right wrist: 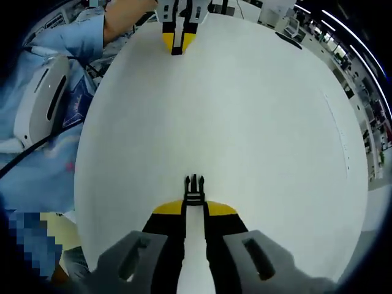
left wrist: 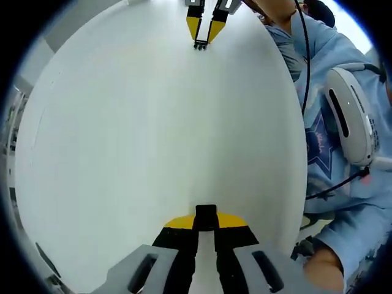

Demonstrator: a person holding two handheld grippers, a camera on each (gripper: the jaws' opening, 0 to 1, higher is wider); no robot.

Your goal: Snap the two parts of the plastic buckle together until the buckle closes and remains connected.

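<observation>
Both tongs were closed, each clamping one half of the black buckle, and they faced each other across the bare white table point(left wrist: 153, 153). Left gripper point(left wrist: 206, 222) held the socket half point(left wrist: 206, 215) at its tips; right gripper point(right wrist: 193, 195) held the pronged half point(right wrist: 193, 187), prongs pointing ahead. From either one, the mating piece lay straight ahead and well apart, in the other's jaws. Each half's long axis appeared to run along its own jaws, so the two looked roughly in line, calling for a straight approach. Neither hand was nearer. Right gripper view showed the prongs clearly; left gripper view showed them only as a tiny dark tip, while its own socket stood plain.
</observation>
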